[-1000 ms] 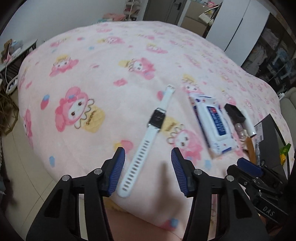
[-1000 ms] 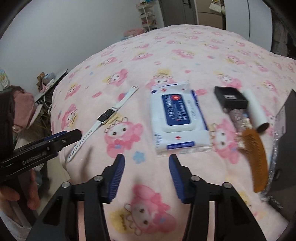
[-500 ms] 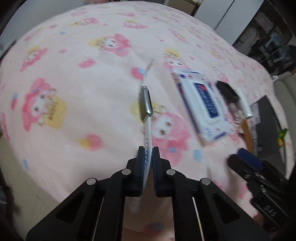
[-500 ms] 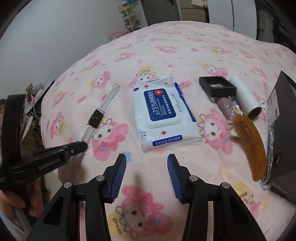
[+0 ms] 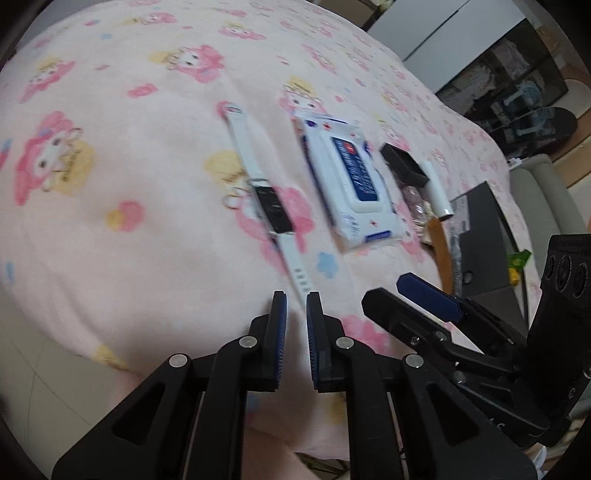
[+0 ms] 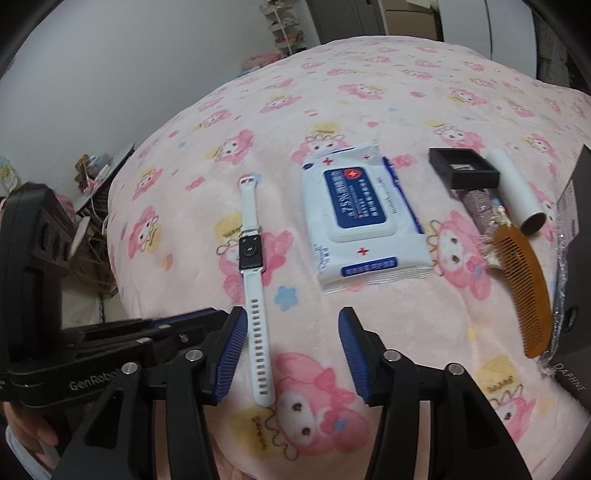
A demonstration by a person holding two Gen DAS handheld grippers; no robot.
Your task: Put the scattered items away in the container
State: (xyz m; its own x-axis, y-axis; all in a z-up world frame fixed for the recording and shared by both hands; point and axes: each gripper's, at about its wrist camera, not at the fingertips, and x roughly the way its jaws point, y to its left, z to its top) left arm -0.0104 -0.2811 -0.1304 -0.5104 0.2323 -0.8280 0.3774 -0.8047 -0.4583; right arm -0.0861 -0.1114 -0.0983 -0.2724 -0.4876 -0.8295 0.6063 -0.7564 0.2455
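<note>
A white smartwatch (image 5: 271, 206) lies face-down on the pink blanket (image 5: 110, 147), its near strap end just beyond my left gripper (image 5: 296, 306). The left jaws stand nearly shut with a narrow gap; nothing shows between them. In the right wrist view the watch (image 6: 251, 254) lies between my left gripper (image 6: 207, 317), at the left, and my open, empty right gripper (image 6: 291, 332). A wet-wipes pack (image 6: 360, 218), black box (image 6: 463, 171), white tube (image 6: 515, 192), orange comb (image 6: 524, 280) and dark container (image 6: 576, 236) lie to the right.
The bed's near edge drops to a tiled floor (image 5: 44, 391). White wardrobes (image 5: 436, 33) and a dark shelf (image 5: 517, 81) stand beyond the bed. A cluttered side table (image 6: 96, 177) stands at the far left. My right gripper (image 5: 428, 295) shows in the left wrist view.
The left gripper had closed on the watch strap and lifted it on edge. Now the watch lies flat, turned face-down and closer to the wipes; the jaws have parted slightly.
</note>
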